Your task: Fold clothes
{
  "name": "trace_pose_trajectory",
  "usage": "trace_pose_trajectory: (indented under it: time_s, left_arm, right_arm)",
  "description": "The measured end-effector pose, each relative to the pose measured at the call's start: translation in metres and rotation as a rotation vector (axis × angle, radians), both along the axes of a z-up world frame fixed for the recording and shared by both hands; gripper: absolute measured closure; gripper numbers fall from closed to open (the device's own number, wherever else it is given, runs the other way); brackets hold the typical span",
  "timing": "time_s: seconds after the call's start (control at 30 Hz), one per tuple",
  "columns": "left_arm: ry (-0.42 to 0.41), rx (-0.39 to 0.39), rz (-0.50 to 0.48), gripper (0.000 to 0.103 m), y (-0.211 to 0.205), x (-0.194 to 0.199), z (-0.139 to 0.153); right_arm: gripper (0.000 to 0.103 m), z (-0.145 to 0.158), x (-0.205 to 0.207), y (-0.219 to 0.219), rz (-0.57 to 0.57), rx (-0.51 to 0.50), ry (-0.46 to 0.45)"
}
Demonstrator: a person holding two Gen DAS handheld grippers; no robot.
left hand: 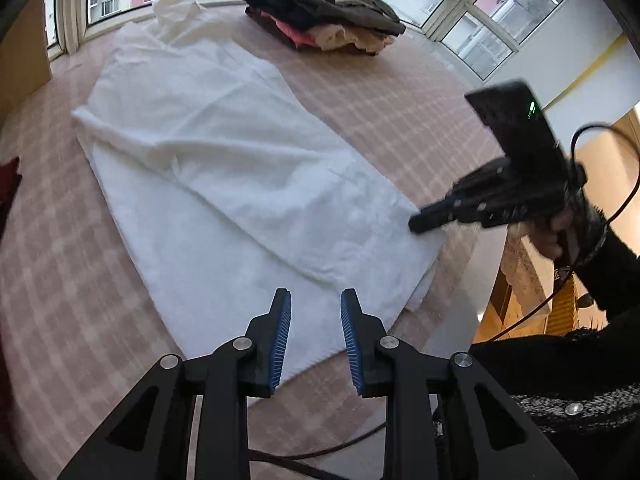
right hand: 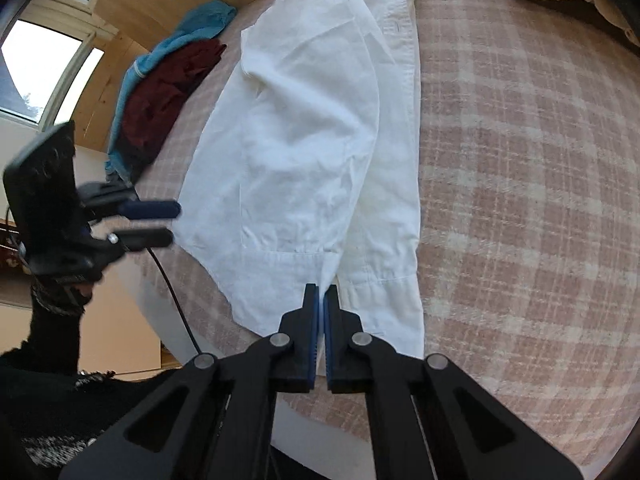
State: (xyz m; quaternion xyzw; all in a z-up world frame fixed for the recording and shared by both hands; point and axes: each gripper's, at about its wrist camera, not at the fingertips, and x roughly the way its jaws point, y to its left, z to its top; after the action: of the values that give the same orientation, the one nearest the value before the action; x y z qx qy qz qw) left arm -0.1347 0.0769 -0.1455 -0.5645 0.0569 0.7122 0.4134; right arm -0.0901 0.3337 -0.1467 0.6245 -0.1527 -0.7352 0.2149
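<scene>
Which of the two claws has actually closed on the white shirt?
The right claw: its blue pads are pinched together on the near hem of the white shirt. The left claw hangs open above the cloth, gripping nothing.

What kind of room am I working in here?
Probably a bedroom in a flat: a white shirt lies on a pink checked bedcover, folded clothes are stacked by a bay window, and apartment blocks show outside.
</scene>
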Motion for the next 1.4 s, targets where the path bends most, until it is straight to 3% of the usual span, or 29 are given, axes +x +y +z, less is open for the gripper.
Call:
trace_pose_trajectory:
  time_s: [0.13,0.27,0.4,0.47,0.57,0.6,0.63,0.77,0.9,0.97,1.2,1.27,1.3,1.37,1.4]
  left_arm:
    - [-0.018,0.009,0.013,0.078,0.011,0.011,-0.005]
    - [-0.028,0.015,-0.007,0.078,0.032,0.024,-0.007]
    - [-0.048,-0.009,-0.039,0.078,0.052,0.033,-0.015]
    - [-0.077,-0.012,-0.034,0.074,0.059,0.034,-0.021]
    - [-0.125,0.005,-0.024,0.073,0.066,0.034,-0.029]
    - [-0.129,0.0,-0.023,0.073,0.07,0.034,-0.031]
    - [-0.135,0.002,-0.02,0.073,0.072,0.034,-0.033]
    - [-0.189,0.038,0.018,0.073,0.075,0.03,-0.04]
    - [-0.202,0.033,0.053,0.078,0.077,0.029,-0.048]
    - [-0.19,0.04,0.062,0.094,0.076,0.029,-0.047]
    - [-0.171,0.079,0.081,0.1,0.065,0.024,-0.039]
    - [-0.192,0.084,0.091,0.097,0.062,0.022,-0.041]
    - [-0.221,0.084,0.099,0.093,0.061,0.021,-0.045]
    - [-0.266,0.078,0.116,0.07,0.06,0.02,-0.052]
    - [-0.26,0.07,0.114,0.068,0.062,0.021,-0.053]
  right_arm:
    - [0.1,0.011,0.005,0.015,0.002,0.046,0.014]
    - [0.096,-0.007,0.0,0.011,0.012,0.115,-0.034]
    - [0.059,-0.019,0.006,0.016,-0.001,0.121,-0.038]
    - [0.056,-0.022,0.01,0.022,-0.009,0.089,-0.023]
    - [0.056,-0.024,0.014,0.033,-0.028,0.022,-0.024]
    - [0.064,-0.025,0.015,0.037,-0.032,-0.011,-0.033]
    - [0.081,-0.027,0.016,0.039,-0.034,-0.045,-0.05]
    - [0.096,-0.022,0.02,0.043,-0.042,-0.045,-0.044]
    - [0.097,-0.009,0.022,0.049,-0.047,-0.077,-0.022]
    - [0.097,-0.007,0.015,0.038,-0.046,-0.084,-0.02]
    - [0.096,-0.01,0.005,0.01,-0.04,-0.057,-0.021]
    - [0.092,-0.013,0.004,0.001,-0.018,-0.008,-0.029]
    - [0.083,-0.015,0.004,0.0,-0.012,0.008,-0.039]
    - [0.075,-0.02,0.004,-0.002,-0.015,0.025,-0.047]
    - [0.074,-0.023,0.005,-0.003,-0.013,0.032,-0.056]
